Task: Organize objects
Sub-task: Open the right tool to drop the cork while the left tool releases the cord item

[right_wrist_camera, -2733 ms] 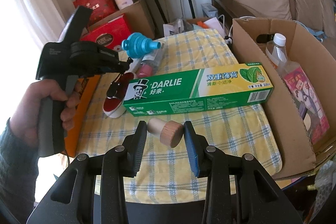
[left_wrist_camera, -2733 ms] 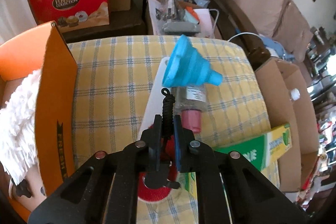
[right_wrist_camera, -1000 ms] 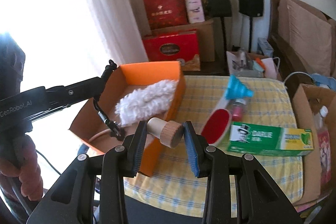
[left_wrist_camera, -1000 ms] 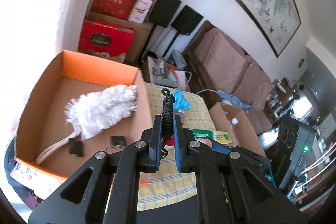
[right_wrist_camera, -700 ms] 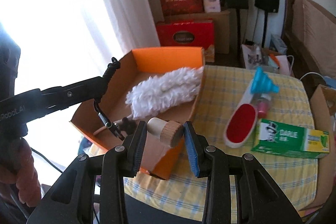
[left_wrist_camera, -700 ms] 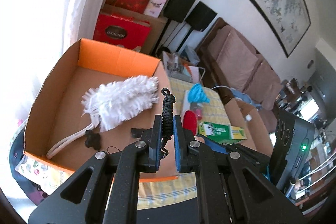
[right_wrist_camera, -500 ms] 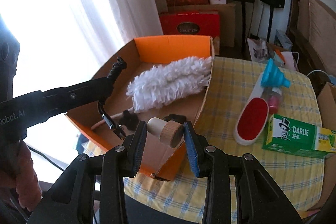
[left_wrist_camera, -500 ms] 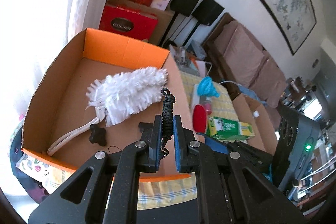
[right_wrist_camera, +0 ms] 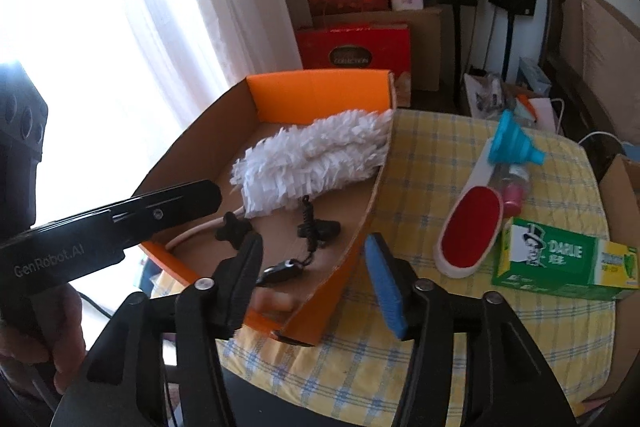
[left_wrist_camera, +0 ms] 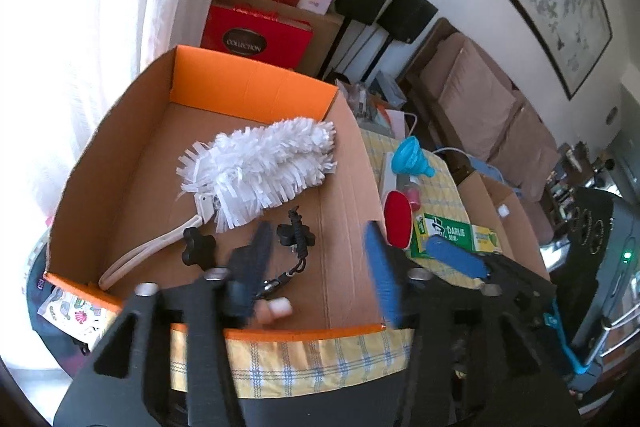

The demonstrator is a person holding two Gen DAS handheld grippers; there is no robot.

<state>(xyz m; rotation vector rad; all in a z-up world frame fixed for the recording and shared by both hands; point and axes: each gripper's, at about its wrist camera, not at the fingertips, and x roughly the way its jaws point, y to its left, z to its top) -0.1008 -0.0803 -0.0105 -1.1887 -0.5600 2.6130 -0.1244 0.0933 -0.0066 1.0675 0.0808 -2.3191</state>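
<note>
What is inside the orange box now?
The orange box holds a white duster, black knobs, a black cord and a blurred cork. The grippers cover its near edge.

Cardboard box (right_wrist_camera: 360, 223) at table's (right_wrist_camera: 424, 187) left edge; inside it: duster (right_wrist_camera: 312, 159) toward far wall, coiled cord (right_wrist_camera: 308, 227) and stopper (right_wrist_camera: 274, 301) nearer front wall. Right of box: lint brush (right_wrist_camera: 472, 227), funnel (right_wrist_camera: 516, 143) behind it, toothpaste carton (right_wrist_camera: 560, 259) at right edge.

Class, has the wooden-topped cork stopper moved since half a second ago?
Yes. The stopper has dropped from between the right gripper fingers into the orange box.
</note>
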